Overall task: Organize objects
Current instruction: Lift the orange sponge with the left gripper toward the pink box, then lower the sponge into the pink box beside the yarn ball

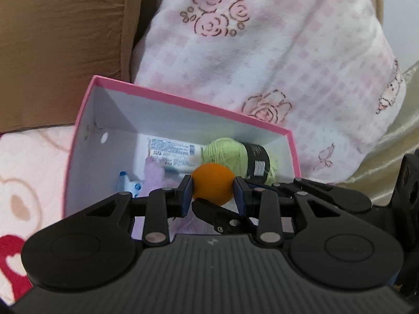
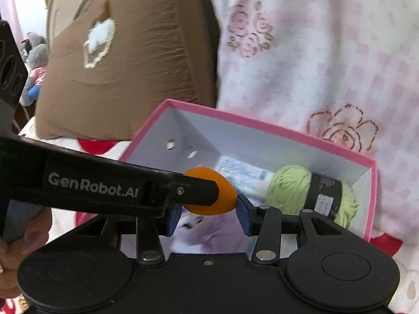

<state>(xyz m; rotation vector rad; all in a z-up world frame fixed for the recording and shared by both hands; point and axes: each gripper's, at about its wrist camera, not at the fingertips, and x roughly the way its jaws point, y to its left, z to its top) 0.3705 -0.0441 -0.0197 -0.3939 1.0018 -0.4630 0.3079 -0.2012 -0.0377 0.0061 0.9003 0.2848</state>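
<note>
An orange ball hangs over the open pink box, low above its contents. My left gripper is shut on it, blue pads pressing both sides. In the right wrist view the ball also sits between the pads of my right gripper, and the right pad touches it. The left gripper's black finger crosses in front and hides the ball's left side. One right finger shows under the ball. Inside the box lie green yarn, a white printed tube and a purple fuzzy item.
The box rests on a pink patterned bedcover. A brown pillow stands behind it on the left, and a pink-and-white rose blanket bulges behind and to the right. A person's hand holds the left gripper. A small blue-white item lies in the box.
</note>
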